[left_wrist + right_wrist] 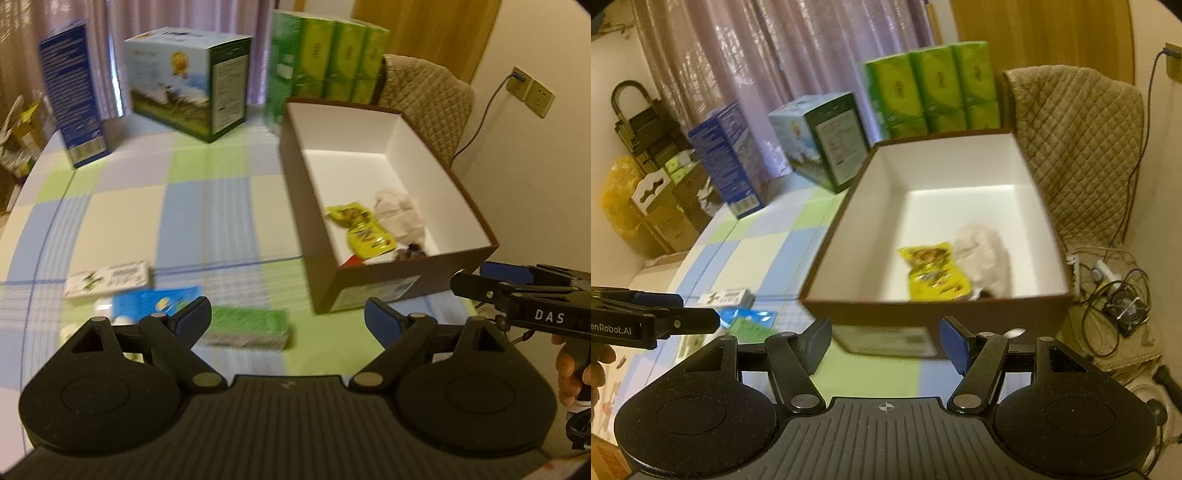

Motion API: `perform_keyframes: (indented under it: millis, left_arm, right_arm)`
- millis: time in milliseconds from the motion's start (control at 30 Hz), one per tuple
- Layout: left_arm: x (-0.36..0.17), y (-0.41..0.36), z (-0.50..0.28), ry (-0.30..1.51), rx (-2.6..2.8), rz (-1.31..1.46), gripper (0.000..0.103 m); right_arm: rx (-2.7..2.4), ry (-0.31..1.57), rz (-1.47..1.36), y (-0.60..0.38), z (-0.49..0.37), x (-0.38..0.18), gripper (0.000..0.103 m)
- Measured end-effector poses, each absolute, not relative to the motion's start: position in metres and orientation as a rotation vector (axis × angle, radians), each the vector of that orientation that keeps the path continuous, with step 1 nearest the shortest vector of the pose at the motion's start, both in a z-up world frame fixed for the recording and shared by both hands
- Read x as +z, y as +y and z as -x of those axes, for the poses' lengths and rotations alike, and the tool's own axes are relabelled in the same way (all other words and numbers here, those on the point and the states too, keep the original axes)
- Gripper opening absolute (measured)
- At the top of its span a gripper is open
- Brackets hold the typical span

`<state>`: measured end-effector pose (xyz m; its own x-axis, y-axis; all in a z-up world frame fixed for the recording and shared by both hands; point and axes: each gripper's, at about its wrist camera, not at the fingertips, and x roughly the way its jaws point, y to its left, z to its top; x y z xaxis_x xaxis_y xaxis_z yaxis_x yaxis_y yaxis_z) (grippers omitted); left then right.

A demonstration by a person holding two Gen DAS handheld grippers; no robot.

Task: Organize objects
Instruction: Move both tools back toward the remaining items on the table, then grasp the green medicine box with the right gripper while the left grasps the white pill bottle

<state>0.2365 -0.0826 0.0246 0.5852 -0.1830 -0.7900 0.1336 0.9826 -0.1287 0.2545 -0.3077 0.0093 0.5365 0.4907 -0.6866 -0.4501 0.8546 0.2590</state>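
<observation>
A: The fingers of the left gripper [288, 319] are standing wide apart with nothing between them, hovering over the near edge of the desk [207, 206]. The right gripper [884, 341] is reading the same way: fingers spread, empty, sitting just in front of the brown box [934, 314].

B: So nothing is being carried. How much is looking done?

A: Part of it, I'd judge. The box [384, 280] is already holding two yellow packets [364, 230], a crumpled white thing [399, 212] beside them, and something dark and something red at its near wall that are too blurred to name.

B: And what is waiting?

A: Three flat items are lying on the desk left of the box: a green pack [251, 326] between the left fingers' tips in view, a blue packet [155, 302] just beside it, and a white carton [109, 277] a little farther back. The left gripper is sitting nearest them, so I'm guessing the green pack is coming next.

B: The big cartons at the back?

A: Standing upright at the far edge; whether they're counting toward the task, I cannot tell.
</observation>
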Motion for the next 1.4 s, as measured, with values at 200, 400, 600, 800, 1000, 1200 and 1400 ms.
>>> perform_keyframes:
  millis: [200,400,600,800,1000,1200,1400]
  left_arm:
    - [0.016,-0.039,-0.212,0.949,-0.136,0.086,0.088]
    - [-0.001,0.003,-0.190,0.995,-0.066,0.127,0.088]
    - [-0.017,0.047,-0.176,1.028,0.033,0.169,0.088]
    - [-0.027,0.080,-0.168,1.042,0.110,0.202,0.088]
    - [-0.032,0.095,-0.167,1.048,0.155,0.218,0.088]
    - [-0.037,0.103,-0.173,1.052,0.170,0.228,0.088]
    - [-0.041,0.103,-0.182,1.052,0.151,0.226,0.087]
  right_arm:
    - [0.602,0.858,-0.031,-0.276,-0.232,0.001,0.062]
    - [0.679,0.889,0.015,-0.235,-0.216,-0.015,0.062]
    - [0.751,0.886,0.112,-0.198,-0.213,-0.036,0.062]
    - [0.784,0.865,0.207,-0.168,-0.222,-0.055,0.062]
    - [0.832,0.821,0.310,-0.138,-0.233,-0.064,0.062]
    - [0.891,0.796,0.402,-0.110,-0.245,-0.078,0.062]
    - [0.915,0.816,0.498,-0.091,-0.256,-0.098,0.062]
